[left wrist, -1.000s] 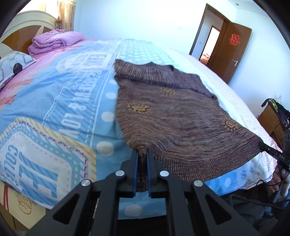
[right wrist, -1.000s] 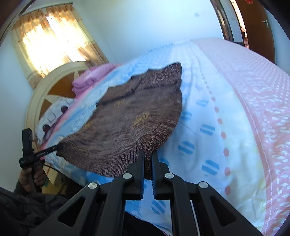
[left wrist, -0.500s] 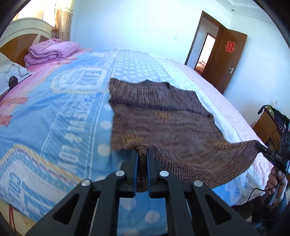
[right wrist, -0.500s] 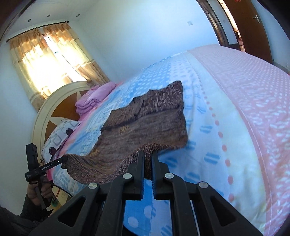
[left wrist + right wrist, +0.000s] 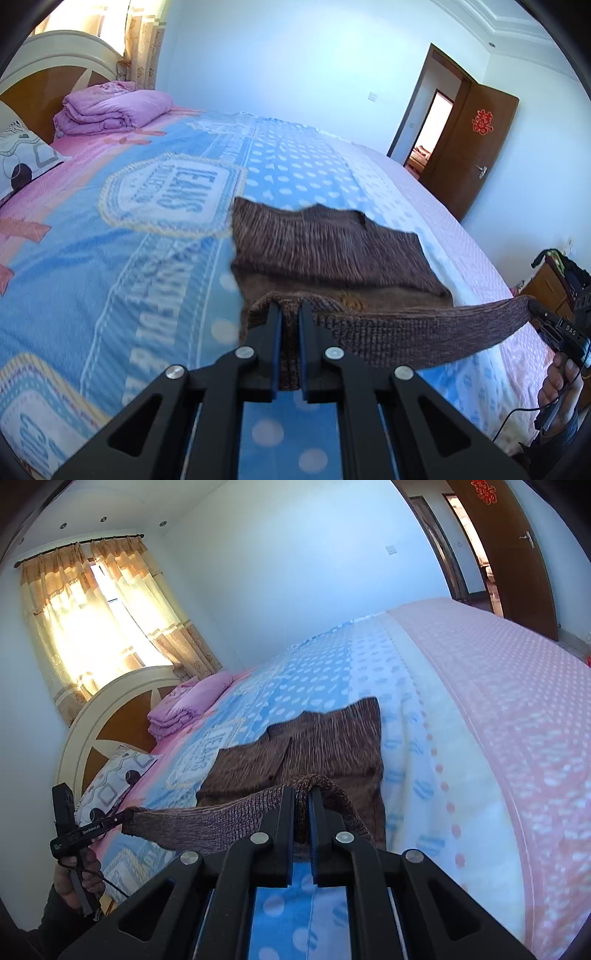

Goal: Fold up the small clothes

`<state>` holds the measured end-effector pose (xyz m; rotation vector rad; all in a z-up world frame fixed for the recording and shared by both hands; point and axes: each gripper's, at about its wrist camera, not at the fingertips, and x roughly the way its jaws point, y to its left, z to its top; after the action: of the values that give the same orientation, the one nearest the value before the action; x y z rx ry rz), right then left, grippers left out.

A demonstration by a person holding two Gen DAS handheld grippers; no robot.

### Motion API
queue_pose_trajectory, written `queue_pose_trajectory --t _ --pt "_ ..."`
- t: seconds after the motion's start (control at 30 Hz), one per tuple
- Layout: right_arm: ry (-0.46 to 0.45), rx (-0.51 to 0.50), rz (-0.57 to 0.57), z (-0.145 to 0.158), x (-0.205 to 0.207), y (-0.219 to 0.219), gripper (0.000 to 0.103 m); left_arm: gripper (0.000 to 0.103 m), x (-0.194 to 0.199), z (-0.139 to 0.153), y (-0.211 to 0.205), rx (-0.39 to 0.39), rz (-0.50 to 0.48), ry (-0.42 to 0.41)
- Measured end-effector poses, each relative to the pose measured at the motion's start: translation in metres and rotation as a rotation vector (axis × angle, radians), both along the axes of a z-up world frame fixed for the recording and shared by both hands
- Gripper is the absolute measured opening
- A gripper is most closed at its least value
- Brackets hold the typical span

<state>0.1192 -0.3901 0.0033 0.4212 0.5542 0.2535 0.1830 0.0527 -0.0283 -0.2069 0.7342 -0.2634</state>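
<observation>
Brown knit sweater (image 5: 325,251), marled ribbing, mid-frame on the bed. Far half flat on the bedspread, collar end toward the wall. Near hem lifted off the bed, stretched taut as a band across lower centre to right edge, doubling over the flat part.

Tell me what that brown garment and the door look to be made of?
Brown garment: a knit, probably wool or acrylic yarn, matte; ribbed rows and mottled strands show. Door: looks like dark varnished wood or veneer, slightly glossy, with a metal handle.
</observation>
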Motion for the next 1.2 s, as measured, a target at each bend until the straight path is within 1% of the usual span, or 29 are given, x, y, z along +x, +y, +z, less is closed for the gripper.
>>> queue_pose_trajectory --t 0.23,0.3,0.43,0.53,0.63,0.77,0.87,0.93,0.97,1.03,1.07,1.1,1.13,1.17,1.2 --pt "-0.025 -0.034 -0.002 0.020 0.045 0.005 0.006 0.008 0.041 0.008 0.002 -0.015 0.030 -0.007" --pt "-0.031 -0.048 -0.006 0.026 0.061 0.006 0.006 0.008 0.054 0.012 0.002 -0.009 0.035 -0.015" --pt "-0.032 -0.066 -0.014 0.031 0.091 0.008 0.006 0.008 0.083 0.016 0.001 -0.003 0.045 -0.020" --pt "-0.011 -0.080 -0.020 0.027 0.119 0.008 0.006 0.008 0.106 0.012 -0.003 0.022 0.042 -0.013" --pt "0.037 -0.089 -0.032 0.013 0.148 0.006 0.006 0.008 0.132 0.001 -0.013 0.069 0.039 0.006" --pt "0.124 -0.093 -0.058 -0.020 0.187 0.003 0.006 0.009 0.170 -0.029 -0.029 0.162 0.046 0.038" --pt "0.183 -0.159 -0.093 -0.046 0.223 0.005 0.006 0.009 0.198 -0.057 -0.043 0.228 0.050 0.058" --pt "0.221 -0.199 -0.129 -0.064 0.244 0.003 0.006 0.015 0.211 -0.070 -0.052 0.296 0.074 0.058" --pt "0.248 -0.207 -0.132 -0.074 0.253 0.002 0.006 0.015 0.214 -0.076 -0.054 0.324 0.098 0.063" --pt "0.311 -0.225 -0.135 -0.091 0.264 0.000 0.007 0.016 0.214 -0.078 -0.052 0.323 0.103 0.073" --pt "0.321 -0.252 -0.140 -0.094 0.263 0.001 0.011 0.021 0.208 -0.076 -0.050 0.322 0.094 0.065" --pt "0.319 -0.295 -0.141 -0.095 0.259 0.005 0.024 0.039 0.201 -0.073 -0.050 0.335 0.090 0.048" --pt "0.312 -0.341 -0.135 -0.095 0.254 0.010 0.034 0.063 0.192 -0.071 -0.049 0.356 0.081 0.025" --pt "0.303 -0.390 -0.123 -0.094 0.248 0.016 0.057 0.072 0.181 -0.070 -0.050 0.384 0.067 -0.001" --pt "0.288 -0.443 -0.101 -0.093 0.242 0.024 0.075 0.081 0.168 -0.069 -0.052 0.435 0.044 -0.034"
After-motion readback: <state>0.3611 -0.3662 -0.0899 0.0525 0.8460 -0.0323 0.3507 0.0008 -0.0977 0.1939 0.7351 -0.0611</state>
